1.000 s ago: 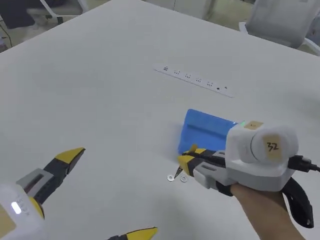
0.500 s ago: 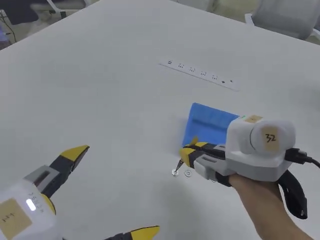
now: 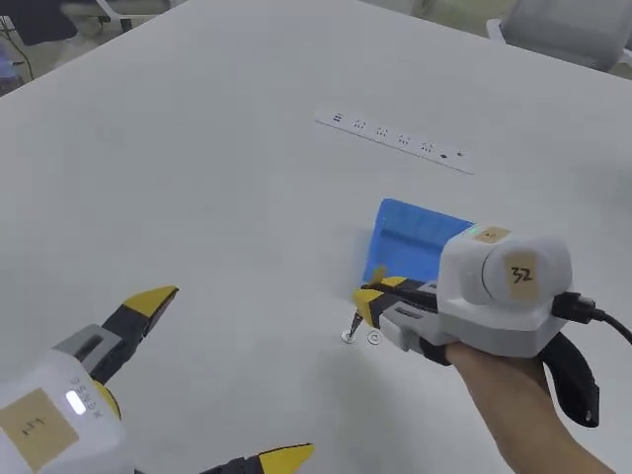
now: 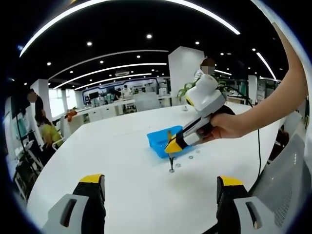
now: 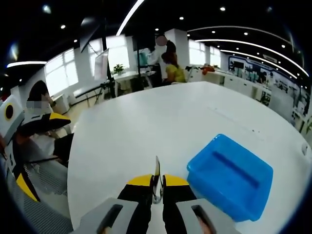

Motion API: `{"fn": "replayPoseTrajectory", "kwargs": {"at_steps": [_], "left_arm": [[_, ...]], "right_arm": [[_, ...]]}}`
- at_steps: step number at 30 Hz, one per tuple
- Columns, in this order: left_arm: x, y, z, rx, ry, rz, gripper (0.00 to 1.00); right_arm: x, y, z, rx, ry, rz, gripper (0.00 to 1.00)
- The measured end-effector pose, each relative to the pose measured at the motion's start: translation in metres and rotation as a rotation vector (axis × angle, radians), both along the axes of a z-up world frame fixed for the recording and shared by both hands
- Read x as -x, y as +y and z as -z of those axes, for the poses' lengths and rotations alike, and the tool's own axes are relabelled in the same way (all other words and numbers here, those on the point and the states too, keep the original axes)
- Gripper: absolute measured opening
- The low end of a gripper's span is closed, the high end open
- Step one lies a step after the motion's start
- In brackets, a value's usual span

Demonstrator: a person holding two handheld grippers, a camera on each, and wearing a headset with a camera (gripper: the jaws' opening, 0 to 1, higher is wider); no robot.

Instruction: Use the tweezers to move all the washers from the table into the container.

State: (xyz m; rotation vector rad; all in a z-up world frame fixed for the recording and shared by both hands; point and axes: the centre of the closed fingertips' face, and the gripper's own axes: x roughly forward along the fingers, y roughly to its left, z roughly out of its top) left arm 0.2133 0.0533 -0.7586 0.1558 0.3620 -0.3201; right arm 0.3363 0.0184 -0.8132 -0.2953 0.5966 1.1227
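Right gripper (image 3: 373, 300): jaws clamped on the tweezers (image 5: 156, 179), which point down at the table (image 3: 197, 148). Left gripper (image 3: 215, 380): jaws wide apart and holding nothing, at 8 o'clock from the work and well apart from it.

Change over the last second: the tweezers tip has come down and now sits at the left washer (image 3: 349, 337). The second washer (image 3: 374, 338) lies just beside it at 3 o'clock. Can't tell if the tip has actually nipped the washer or only touches it, too small to see. Both washers lie flat on the table, so I read this as the start of a pick, nothing lifted yet.

Container (image 3: 420, 232): blue tray, near the washers at 1 o'clock. In the right gripper view its inside looks bare. So no washer is delivered and the whole transfer is still to do.
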Motion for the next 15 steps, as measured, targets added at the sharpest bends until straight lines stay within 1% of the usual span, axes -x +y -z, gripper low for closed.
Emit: {"fn": "replayPoseTrajectory", "kwargs": {"at_steps": [4, 7, 9, 15], "left_arm": [[0.0003, -0.0008, -0.001, -0.006, 0.001, 0.002, 0.97], [0.0006, -0.001, -0.0003, -0.015, 0.009, 0.002, 0.96], [0.0008, -0.0006, -0.001, -0.015, 0.007, 0.003, 0.96], [0.0015, 0.0014, 0.0001, -0.021, 0.013, 0.001, 0.96]], "right_arm": [[0.0003, 0.0005, -0.0002, 0.0, -0.001, 0.001, 0.03], [0.001, 0.0012, -0.0005, -0.002, 0.0, 0.002, 0.03], [0.0014, 0.0021, -0.0002, -0.005, 0.0, -0.001, 0.03], [0.0005, 0.0017, -0.0005, 0.009, -0.018, -0.007, 0.03]]}}
